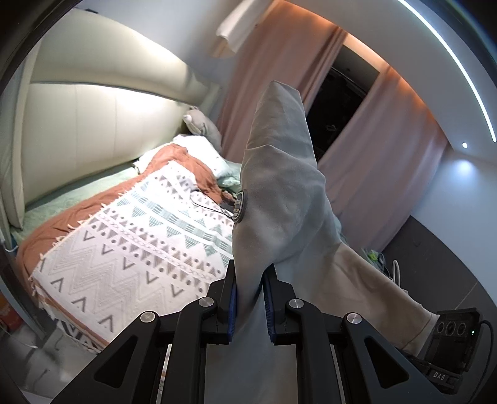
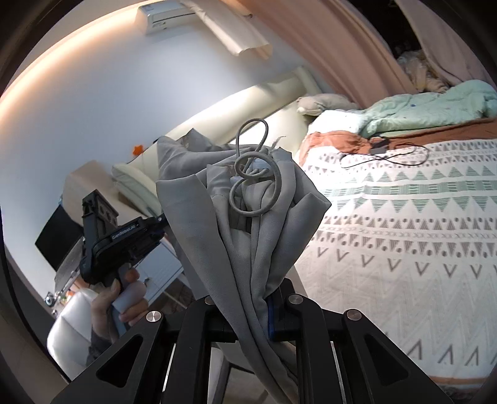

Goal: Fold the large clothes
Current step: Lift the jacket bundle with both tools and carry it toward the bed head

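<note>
A grey garment (image 1: pixel 279 186) hangs pinched between the left tongs (image 1: pixel 250 295), whose blue pads are clamped on its cloth; the fabric rises above the fingers in a tall fold and drops below them, held up over the near side of a bed (image 1: pixel 124 248) spread with a white patterned blanket (image 1: pixel 139 236). Only this left view shows a dark round patch (image 1: pixel 238 206) on the garment's edge, a beige sleeve (image 1: pixel 382 279) reaching in from the right, pink curtains (image 1: pixel 279 77) and a dark window (image 1: pixel 338 102).

The right tongs (image 2: pixel 245 307) are likewise clamped on a bunched part of the same garment (image 2: pixel 242 223), which stands gathered above the fingers. This view alone shows its looped grey drawstring (image 2: pixel 254 174), the left tongs (image 2: pixel 124 239) gripped in a bare hand (image 2: pixel 121 298) at the left, a wall air conditioner (image 2: pixel 167 15), and a mint quilt (image 2: pixel 428 105) at the far end of the bed.
</note>
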### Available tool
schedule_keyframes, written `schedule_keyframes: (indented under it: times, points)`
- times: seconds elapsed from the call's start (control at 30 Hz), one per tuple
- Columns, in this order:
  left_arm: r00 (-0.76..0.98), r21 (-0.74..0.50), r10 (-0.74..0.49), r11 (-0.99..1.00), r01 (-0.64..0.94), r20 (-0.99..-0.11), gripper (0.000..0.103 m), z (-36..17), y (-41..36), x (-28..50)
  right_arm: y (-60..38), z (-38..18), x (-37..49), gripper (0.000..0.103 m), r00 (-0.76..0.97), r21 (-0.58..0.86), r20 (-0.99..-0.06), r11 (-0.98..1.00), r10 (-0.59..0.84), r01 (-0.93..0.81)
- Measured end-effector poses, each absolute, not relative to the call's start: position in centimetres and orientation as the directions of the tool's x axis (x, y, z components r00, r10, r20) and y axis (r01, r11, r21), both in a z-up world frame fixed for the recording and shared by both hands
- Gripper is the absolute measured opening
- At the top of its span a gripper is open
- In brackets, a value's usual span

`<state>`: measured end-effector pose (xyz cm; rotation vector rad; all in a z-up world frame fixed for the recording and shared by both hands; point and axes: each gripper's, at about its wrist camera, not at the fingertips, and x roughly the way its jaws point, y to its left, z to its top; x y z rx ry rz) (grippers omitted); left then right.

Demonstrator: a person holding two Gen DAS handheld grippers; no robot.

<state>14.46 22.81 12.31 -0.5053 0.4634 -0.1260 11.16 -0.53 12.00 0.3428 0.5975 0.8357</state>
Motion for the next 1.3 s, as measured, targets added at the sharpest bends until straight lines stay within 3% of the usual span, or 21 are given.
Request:
schedule_keyframes:
  times: [0.63, 1.0, 1.3]
  points:
    - [0.908, -0.414, -0.031, 0.896, -0.159, -0.418, 0.015, 10.1, 40.3, 17.9, 20.6, 8.1, 21.5, 0.013, 0.299, 0.5, -0.424, 0.496, 0.855, -0.71]
    - [0.855, -0.351, 0.116, 0.877, -0.327, -0.506, 0.015, 9.0, 45.7, 19.2, 30.5, 3.9, 25.8, 0.013, 0.104, 0.589, -0.423, 0.36, 0.9, -0.723]
    - [0.804, -0.293, 0.167, 0.873, -0.389, -0.57, 0.015, 5.2, 47.7, 26.7, 31.6, -0.7, 32.0, 0.013, 0.047, 0.66, -0.44, 0.358, 0.897, -0.66]
